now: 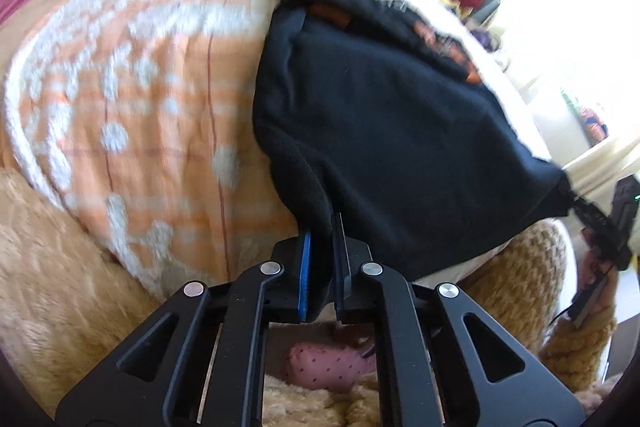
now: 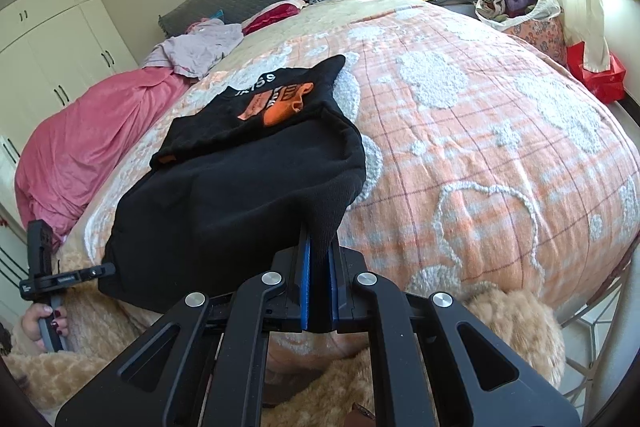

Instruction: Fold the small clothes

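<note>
A: The black top (image 2: 224,195) is seen lying on the bed (image 2: 480,131), its near hem lifted off the quilt. One corner is clamped between the fingers of the right gripper (image 2: 319,267).

B: And the other near corner is pinched by the left gripper (image 1: 322,259), fingers closed tight on the cloth. The hem is stretched between the two, fairly taut.

A: The orange print (image 2: 276,103) is shown at the far end, where the fabric is already doubled over itself.

B: So a fold toward the headboard is judged to be the step in hand. Both corners should be carried forward together, at the same height, so the hem is kept straight.

A: Agreed. If one side is led ahead, the edge will likely be skewed and a crease dragged in.

B: The cloth looks thick and soft; some sag in the middle is to be expected. A little tension should be kept until the hem is laid down.

A: Release is best left until both corners are resting flat.
</note>
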Motion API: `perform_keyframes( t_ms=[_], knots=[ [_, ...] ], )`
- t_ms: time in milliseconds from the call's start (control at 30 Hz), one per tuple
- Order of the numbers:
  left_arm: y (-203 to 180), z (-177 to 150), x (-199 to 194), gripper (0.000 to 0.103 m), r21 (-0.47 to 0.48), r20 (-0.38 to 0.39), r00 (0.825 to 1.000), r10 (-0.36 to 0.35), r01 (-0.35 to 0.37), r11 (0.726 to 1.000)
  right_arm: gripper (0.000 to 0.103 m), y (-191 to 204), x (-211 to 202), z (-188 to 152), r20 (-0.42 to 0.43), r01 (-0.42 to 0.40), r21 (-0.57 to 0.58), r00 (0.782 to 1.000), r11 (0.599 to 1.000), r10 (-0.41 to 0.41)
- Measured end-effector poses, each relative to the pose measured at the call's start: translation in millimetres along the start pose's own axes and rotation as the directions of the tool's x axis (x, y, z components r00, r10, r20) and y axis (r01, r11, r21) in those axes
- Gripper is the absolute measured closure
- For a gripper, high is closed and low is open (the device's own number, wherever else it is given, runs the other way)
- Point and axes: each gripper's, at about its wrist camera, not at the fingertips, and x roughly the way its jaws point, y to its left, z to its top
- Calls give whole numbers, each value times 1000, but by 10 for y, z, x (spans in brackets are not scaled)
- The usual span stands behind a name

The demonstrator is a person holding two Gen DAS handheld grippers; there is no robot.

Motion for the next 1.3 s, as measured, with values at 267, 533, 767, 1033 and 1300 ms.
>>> perform_keyframes(
  t_ms=[267,533,767,1033,1300],
  knots=[
    [-81,396,-462,100,15,170,982,-80,78,997,97,83,-115,237,33,-37,-15,999,999,37],
    [-8,748,-626,100,-13,271,957,-101,108,994,97,187,-167,630,68,-60,-35,996,998,62],
    [55,1074,-618,100,-29,313,943,-116,131,991,97,338,-81,1033,77,-37,-82,996,996,43],
    [96,1469,-560,100,-39,344,933,-105,126,991,97,465,161,1529,87,3,-126,996,992,8],
    [73,1874,-432,100,-35,356,932,-74,92,995,97,446,538,1911,61,29,-127,998,991,-22]
  ],
)
